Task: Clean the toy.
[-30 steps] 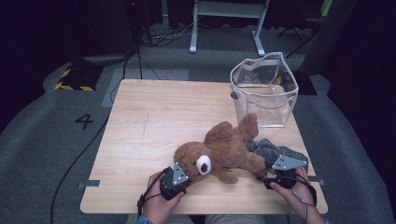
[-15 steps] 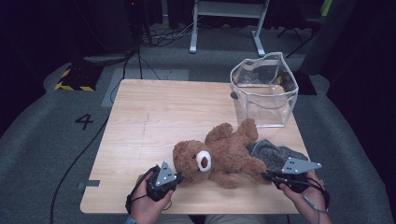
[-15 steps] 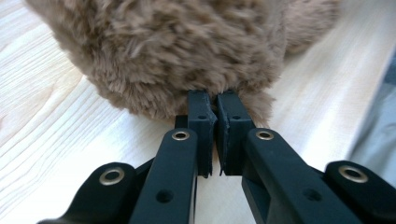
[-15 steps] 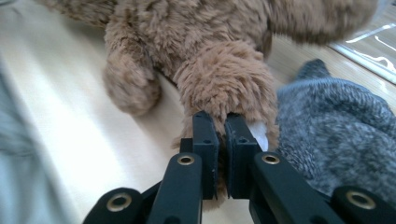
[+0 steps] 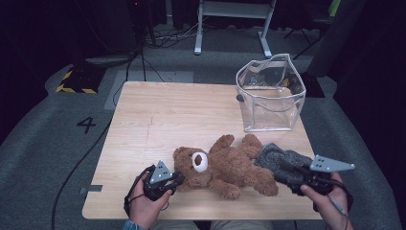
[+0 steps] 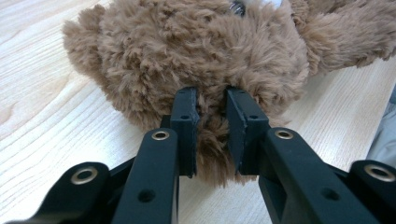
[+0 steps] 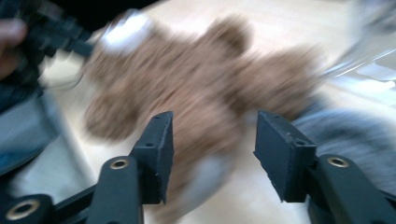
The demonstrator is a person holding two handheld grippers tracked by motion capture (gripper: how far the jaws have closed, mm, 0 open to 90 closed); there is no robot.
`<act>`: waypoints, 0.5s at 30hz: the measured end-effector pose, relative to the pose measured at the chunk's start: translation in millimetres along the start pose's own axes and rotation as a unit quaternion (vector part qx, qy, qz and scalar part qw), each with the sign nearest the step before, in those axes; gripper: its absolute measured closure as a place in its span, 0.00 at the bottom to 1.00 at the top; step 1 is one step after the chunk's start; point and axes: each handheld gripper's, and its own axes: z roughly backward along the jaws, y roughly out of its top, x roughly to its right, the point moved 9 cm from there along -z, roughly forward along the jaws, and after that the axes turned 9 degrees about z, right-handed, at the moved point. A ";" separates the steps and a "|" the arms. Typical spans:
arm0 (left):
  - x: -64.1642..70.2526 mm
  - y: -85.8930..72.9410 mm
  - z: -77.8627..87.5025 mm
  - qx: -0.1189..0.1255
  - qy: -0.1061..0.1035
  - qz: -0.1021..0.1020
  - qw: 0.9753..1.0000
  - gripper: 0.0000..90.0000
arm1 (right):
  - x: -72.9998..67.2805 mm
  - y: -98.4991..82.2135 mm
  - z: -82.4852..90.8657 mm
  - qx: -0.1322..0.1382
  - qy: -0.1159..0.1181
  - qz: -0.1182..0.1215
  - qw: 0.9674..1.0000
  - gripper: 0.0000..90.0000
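Two hand-held grippers working a brown plush teddy bear (image 5: 225, 165) lying near the front edge of the light wooden table (image 5: 158, 115).

The bear is lying on its back, long axis running across the table, head toward the left gripper (image 5: 173, 181), legs toward the right gripper (image 5: 287, 172). The left gripper's jaws, having just been opening slightly, are pinching a tuft of head fur between the pads. The right gripper's jaws are standing apart, having just been opening, nothing gripped, beside a grey knitted cloth (image 5: 280, 158) at the bear's legs. A clear plastic bag (image 5: 270, 93) is standing well beyond, nearer the right hand.
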 end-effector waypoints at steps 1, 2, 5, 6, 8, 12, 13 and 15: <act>-0.8 -0.2 0.0 0.001 0.002 -0.001 1.000 0.80 | 14.7 1.0 1.2 -0.003 -0.033 0.009 0.999 0.44; -0.9 -0.8 -0.1 0.000 0.002 -0.002 1.000 0.78 | 31.0 -2.6 1.0 -0.027 -0.077 0.025 0.996 0.39; -1.9 1.7 2.6 0.009 0.011 -0.008 1.000 0.62 | 62.7 -28.1 -12.3 -0.111 -0.119 0.034 0.986 0.31; -1.6 4.4 3.6 0.020 0.012 -0.006 1.000 0.55 | 70.0 -41.7 -21.5 -0.133 -0.109 0.023 0.985 0.29; -0.6 8.4 4.7 0.033 0.011 -0.008 0.999 0.46 | 80.2 -58.3 -32.7 -0.153 -0.113 0.015 0.982 0.28; 2.9 9.9 -1.0 0.031 0.006 -0.019 0.999 0.41 | 93.4 -87.3 -46.8 -0.200 -0.103 0.013 0.974 0.62; 3.0 9.2 -3.0 0.029 0.006 -0.018 0.999 0.41 | 92.2 -92.2 -49.6 -0.206 -0.087 0.010 0.975 0.73; 3.0 9.0 -5.4 0.028 0.004 -0.017 0.999 0.42 | 90.6 -86.3 -46.2 -0.193 -0.081 0.006 0.978 0.87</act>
